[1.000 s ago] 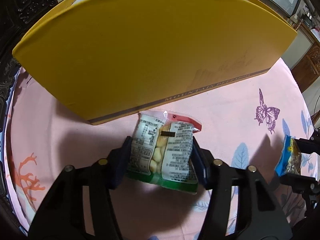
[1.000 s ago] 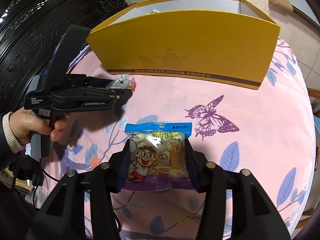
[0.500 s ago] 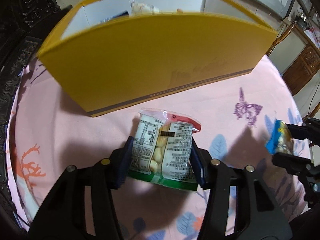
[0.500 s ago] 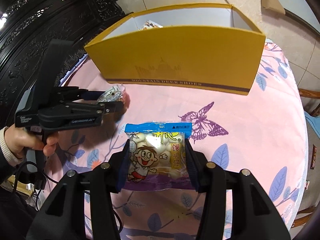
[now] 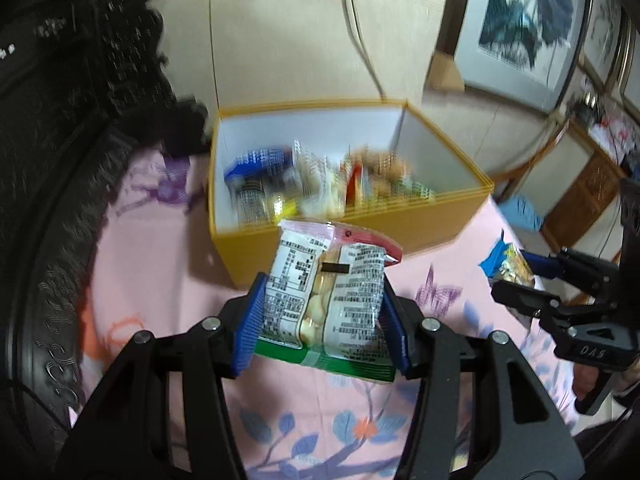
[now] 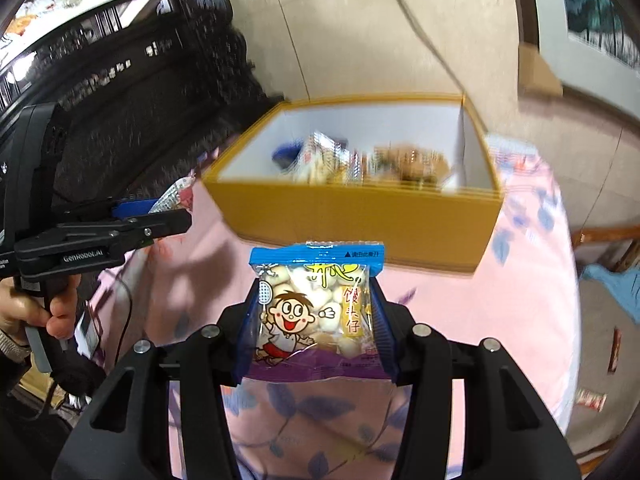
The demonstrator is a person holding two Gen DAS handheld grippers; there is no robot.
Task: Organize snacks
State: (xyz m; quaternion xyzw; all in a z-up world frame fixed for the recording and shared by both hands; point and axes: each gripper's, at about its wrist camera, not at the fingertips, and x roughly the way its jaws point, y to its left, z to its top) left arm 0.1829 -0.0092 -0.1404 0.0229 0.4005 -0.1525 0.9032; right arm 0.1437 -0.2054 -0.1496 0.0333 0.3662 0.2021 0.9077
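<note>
My left gripper is shut on a white-and-green snack packet, back side up, held above the pink cloth in front of the yellow box. My right gripper is shut on a blue-topped snack packet with a cartoon boy, also raised before the yellow box. The box is open and holds several snack packets. The right gripper with its packet shows at the right of the left wrist view. The left gripper shows at the left of the right wrist view.
The pink flowered tablecloth covers a round table. Dark carved furniture stands to the left. A cable hangs down the wall behind the box. Small snack packets lie on the floor at the right.
Both grippers have risen with their packets, so the views now look down into the open box and its contents. Both stay shut on their packets.
</note>
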